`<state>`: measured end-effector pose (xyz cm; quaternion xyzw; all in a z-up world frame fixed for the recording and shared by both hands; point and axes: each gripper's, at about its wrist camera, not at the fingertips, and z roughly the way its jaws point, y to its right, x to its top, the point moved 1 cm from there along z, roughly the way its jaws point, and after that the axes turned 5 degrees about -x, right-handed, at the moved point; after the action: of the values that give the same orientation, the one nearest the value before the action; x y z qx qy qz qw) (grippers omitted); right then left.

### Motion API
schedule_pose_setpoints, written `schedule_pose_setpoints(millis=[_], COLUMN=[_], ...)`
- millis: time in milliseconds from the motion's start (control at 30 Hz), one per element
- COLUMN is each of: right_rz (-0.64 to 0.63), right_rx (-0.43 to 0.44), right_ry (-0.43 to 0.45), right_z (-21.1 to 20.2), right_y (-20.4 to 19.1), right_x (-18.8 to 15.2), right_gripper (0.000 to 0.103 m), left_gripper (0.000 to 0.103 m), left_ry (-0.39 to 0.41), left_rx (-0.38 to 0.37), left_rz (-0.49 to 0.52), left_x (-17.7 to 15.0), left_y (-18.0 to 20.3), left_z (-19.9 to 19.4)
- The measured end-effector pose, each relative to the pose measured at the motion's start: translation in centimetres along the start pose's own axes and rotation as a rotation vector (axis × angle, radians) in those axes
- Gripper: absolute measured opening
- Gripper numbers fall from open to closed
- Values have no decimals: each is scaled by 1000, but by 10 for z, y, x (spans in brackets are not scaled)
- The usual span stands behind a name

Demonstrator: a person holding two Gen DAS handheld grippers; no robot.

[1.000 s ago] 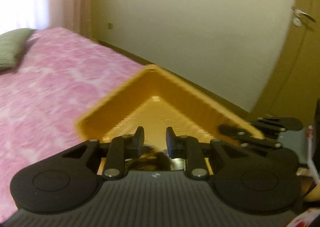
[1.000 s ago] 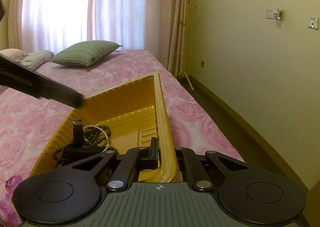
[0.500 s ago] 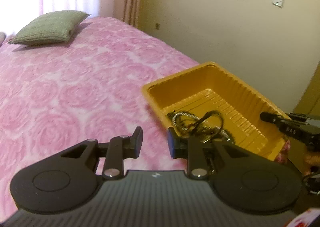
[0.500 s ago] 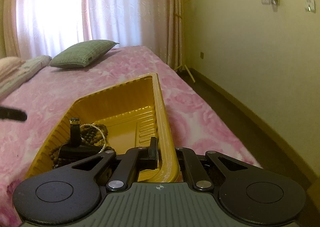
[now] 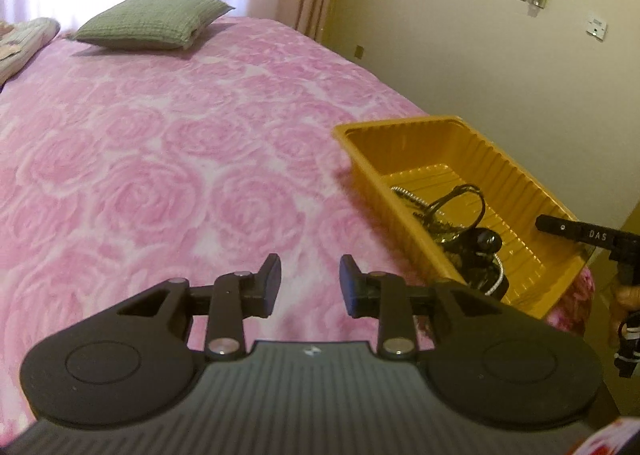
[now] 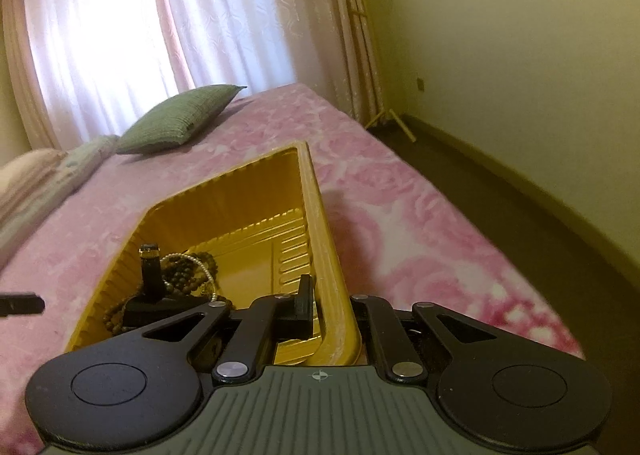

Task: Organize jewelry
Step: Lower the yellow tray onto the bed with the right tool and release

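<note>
Two grippers are in my feeds, and they stand differently. My left gripper (image 5: 309, 275) hovers over the pink rose-patterned bedspread (image 5: 160, 183), its jaws opening with nothing between them. My right gripper (image 6: 332, 311) is clenched on the near right rim of the yellow tray (image 6: 320, 223), one finger inside the wall and the other outside it.

From the left wrist view the tray (image 5: 516, 175) sits at the right edge of the bed, close to the wall side. Inside it lies the jewelry (image 5: 460, 223): a tangle of dark cords and a silvery chain, bunched toward the near end. The right wrist view shows brown beads and a string of pearls (image 6: 188, 267) in the tray's left half. Far off, a green pillow (image 5: 152, 21) rests near the curtains (image 6: 160, 35).
</note>
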<state>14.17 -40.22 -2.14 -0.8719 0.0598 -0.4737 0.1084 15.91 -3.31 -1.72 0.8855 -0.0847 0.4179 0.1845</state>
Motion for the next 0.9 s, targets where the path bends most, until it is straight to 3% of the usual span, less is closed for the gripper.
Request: schedule_pose_setpoints(millis=[100, 167, 200, 233, 367, 500, 700, 900], right_rz=[99, 151, 181, 207, 244, 221, 77, -12], right_rx=[59, 72, 77, 90, 81, -2, -72, -13], right_ry=[-5, -10, -4, 12, 58, 56, 27, -36], right_z=[-2, -4, -7, -11, -32, -54, -84, -97], right_y=[15, 22, 26, 30, 32, 17, -32, -77], right_x=[-4, -7, -9, -11, -9, -3, -1, -11], right_gripper=[8, 28, 54, 67, 69, 80, 85, 86], left_gripper=[41, 46, 50, 57, 68, 92, 97, 97], left_ry=[12, 12, 11, 12, 25, 37, 57, 104], left_rx=[24, 37, 39, 45, 78, 109, 170, 180], left_rz=[-20, -30, -34, -37, -34, -46, -66, -27], left_x=[-7, -10, -12, -13, -19, -28, -41, -52], left_y=[-1, -1, -1, -1, 1, 2, 6, 18], left_z=[-7, -12, -14, -18, -31, -45, -70, -97])
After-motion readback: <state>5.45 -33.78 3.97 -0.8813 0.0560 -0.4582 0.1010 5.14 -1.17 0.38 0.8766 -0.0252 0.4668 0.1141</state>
